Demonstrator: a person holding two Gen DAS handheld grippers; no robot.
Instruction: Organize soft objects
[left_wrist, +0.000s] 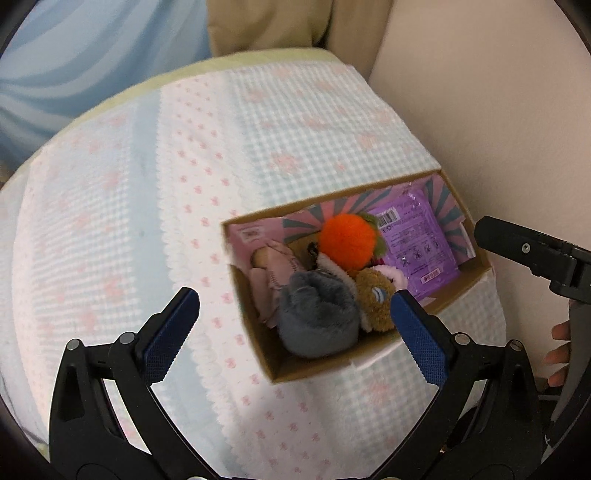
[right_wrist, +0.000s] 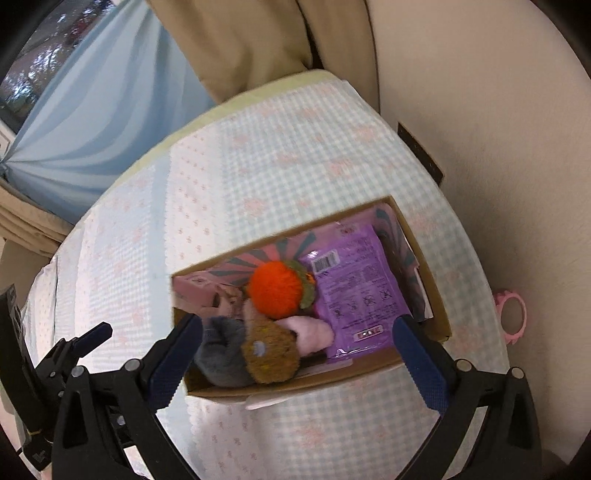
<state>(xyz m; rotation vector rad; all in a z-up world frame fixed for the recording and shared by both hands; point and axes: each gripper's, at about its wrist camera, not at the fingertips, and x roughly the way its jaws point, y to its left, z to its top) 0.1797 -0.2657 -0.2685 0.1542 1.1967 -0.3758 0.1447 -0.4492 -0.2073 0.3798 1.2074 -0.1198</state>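
Observation:
An open cardboard box lies on the quilted bed cover. Inside it sit an orange fluffy ball, a grey plush, a brown plush, pink soft items and a purple packet. My left gripper is open and empty, above the box's near-left end. My right gripper is open and empty, over the box's near side. The right gripper also shows in the left wrist view.
The bed cover is blue-and-white check with pink bows. A cream wall runs along the right. Blue and beige curtains hang behind. A pink ring lies right of the bed.

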